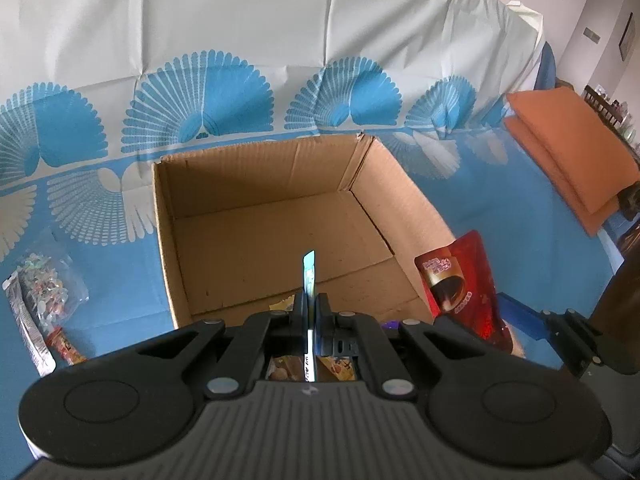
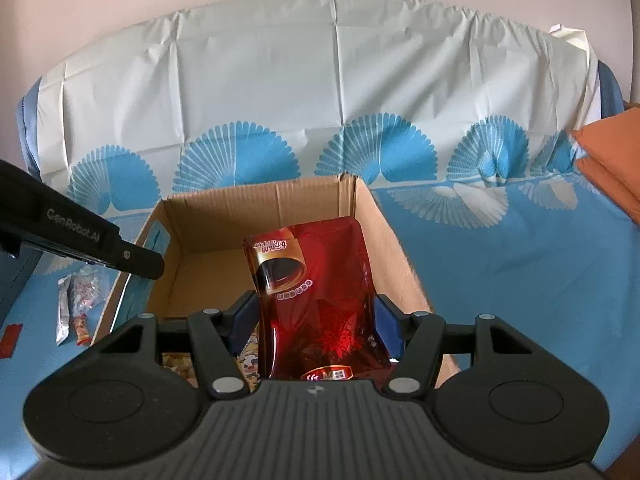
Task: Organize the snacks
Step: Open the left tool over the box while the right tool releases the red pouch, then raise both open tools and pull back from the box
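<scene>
My right claw (image 2: 316, 316) grips the red pouch (image 2: 320, 292) at frame centre over the box (image 2: 400, 256); my left claw (image 1: 311, 304) pinches a thin packet (image 1: 309, 276). Judging by the glossy foil, the pouch may slip.

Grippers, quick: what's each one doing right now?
Left gripper: shut on a thin flat packet, held edge-on over the cardboard box.
Right gripper: shut on a red pouch.

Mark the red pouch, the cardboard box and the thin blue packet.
red pouch (image 2: 316, 292), right wrist view, middle of its front face
cardboard box (image 1: 260, 184), left wrist view, inner back wall
thin blue packet (image 1: 309, 276), left wrist view, edge above the claw
</scene>
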A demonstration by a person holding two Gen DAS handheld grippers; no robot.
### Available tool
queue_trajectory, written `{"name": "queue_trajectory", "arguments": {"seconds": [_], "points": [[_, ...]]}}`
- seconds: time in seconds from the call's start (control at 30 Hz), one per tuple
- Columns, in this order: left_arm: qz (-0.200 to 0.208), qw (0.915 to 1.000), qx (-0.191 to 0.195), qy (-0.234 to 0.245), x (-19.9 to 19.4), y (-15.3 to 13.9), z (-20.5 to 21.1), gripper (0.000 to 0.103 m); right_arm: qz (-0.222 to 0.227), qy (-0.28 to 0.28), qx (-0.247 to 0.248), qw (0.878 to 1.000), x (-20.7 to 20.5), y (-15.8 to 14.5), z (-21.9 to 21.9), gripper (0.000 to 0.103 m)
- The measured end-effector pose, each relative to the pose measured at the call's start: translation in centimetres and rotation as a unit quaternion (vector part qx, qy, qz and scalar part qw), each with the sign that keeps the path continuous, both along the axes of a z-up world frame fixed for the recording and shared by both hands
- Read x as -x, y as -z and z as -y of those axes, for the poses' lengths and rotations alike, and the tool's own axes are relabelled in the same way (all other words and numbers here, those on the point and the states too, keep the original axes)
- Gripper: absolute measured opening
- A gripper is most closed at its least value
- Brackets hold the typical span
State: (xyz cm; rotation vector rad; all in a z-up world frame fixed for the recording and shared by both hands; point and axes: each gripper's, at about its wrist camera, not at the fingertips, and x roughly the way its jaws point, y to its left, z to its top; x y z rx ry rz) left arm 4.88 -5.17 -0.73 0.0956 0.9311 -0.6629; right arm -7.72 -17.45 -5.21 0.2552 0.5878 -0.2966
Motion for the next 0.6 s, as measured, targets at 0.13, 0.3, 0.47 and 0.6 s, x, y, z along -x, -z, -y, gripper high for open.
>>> {"name": "queue_trajectory", "arguments": {"seconds": [0.13,0.3,0.47,0.6], "points": [[-0.009,0.9999,-0.007,0.000,-0.7,1.0,0.6,0.003,-0.006,0.001,-0.002,1.000,-0.8,0.7,0.4,0.065],[-0.018,0.9997,-0.018,0.002,-1.2,2.0,1.3,0.003,-0.016,0.005,-0.007,1.000,-1.6,1.6,0.8,0.069],[-0.017,0.9996,-0.024,-0.002,-1.5,2.2,1.1,0.065,-0.011,0.017,-0.006,1.000,-1.7,1.7,1.0,0.085],[0.003,0.9986,-0.014,-0.051,-0.9,1.0,-0.8,0.103,-0.008,0.037,0.004,0.999,-0.6,1.2,1.1,0.090]]}}
